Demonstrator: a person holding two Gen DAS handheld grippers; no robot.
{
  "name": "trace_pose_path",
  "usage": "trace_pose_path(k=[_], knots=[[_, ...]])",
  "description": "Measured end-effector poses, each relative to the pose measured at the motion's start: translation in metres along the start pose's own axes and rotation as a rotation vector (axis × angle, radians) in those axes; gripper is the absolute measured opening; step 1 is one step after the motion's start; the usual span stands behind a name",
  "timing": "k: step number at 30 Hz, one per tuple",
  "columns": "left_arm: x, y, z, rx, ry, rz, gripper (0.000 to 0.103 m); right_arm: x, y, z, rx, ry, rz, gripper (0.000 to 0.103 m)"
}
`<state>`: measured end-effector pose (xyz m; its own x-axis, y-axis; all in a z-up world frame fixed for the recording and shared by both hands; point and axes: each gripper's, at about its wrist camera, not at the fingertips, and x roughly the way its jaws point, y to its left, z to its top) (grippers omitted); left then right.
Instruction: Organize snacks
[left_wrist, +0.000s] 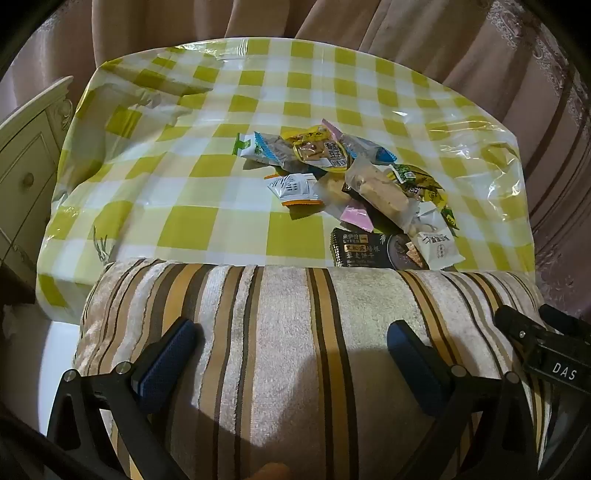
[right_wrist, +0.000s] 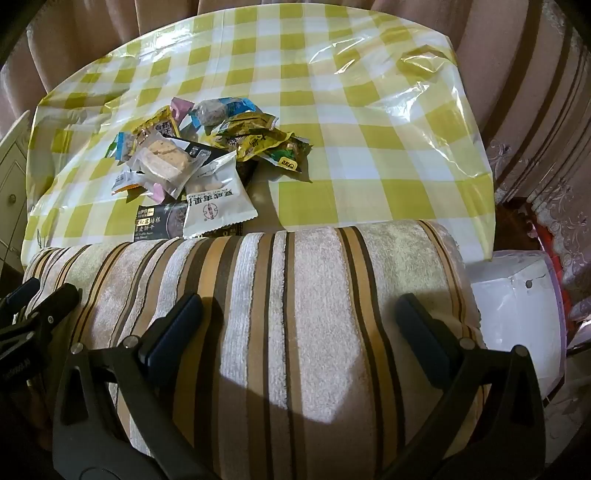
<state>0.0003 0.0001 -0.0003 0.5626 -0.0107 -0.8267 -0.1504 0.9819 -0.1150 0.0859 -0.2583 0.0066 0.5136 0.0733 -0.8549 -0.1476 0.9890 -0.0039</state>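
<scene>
table: yellow checked cloth (left_wrist: 229, 229), snack pile (left_wrist: 343, 177) far side
my left gripper (left_wrist: 291, 350): wide open, empty, over striped cushion (left_wrist: 280, 314)
my right gripper (right_wrist: 299, 325): same, nothing held

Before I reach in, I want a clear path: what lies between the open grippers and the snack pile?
In both wrist views, a striped cushion lies between each open gripper (left, right) and the snack pile.

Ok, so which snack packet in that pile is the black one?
The flat black packet at the pile's near edge, beside the striped cushion. A white packet overlaps one end. The others are white, yellow, blue, pink or clear.
</scene>
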Motion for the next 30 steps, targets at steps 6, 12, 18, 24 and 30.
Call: trace_pose_path(k=[6, 12, 18, 24, 30], knots=[[-0.0003, -0.0014, -0.0001, 0.002, -0.007, 0.006, 0.103, -0.0001, -0.0004, 0.0018, 0.000, 0.019, -0.001, 0.103], [0.0014, -0.0032, -0.0016, 0.004, -0.025, 0.023, 0.103, -0.0002, 0.0021, -0.0028, -0.008, 0.015, -0.010, 0.103], [-0.0045, -0.0009, -0.0036, -0.010, -0.038, 0.024, 0.103, -0.0010, 0.0004, -0.0030, -0.007, 0.006, -0.007, 0.103], [-0.0036, -0.0060, -0.0028, 0.007, -0.032, 0.054, 0.103, -0.0020, 0.0005, -0.0028, -0.011, 0.004, -0.013, 0.103], [-0.0028, -0.0063, -0.0029, 0.008, -0.033, 0.052, 0.103, -0.0013, 0.0000, -0.0035, -0.010, 0.003, -0.012, 0.103]])
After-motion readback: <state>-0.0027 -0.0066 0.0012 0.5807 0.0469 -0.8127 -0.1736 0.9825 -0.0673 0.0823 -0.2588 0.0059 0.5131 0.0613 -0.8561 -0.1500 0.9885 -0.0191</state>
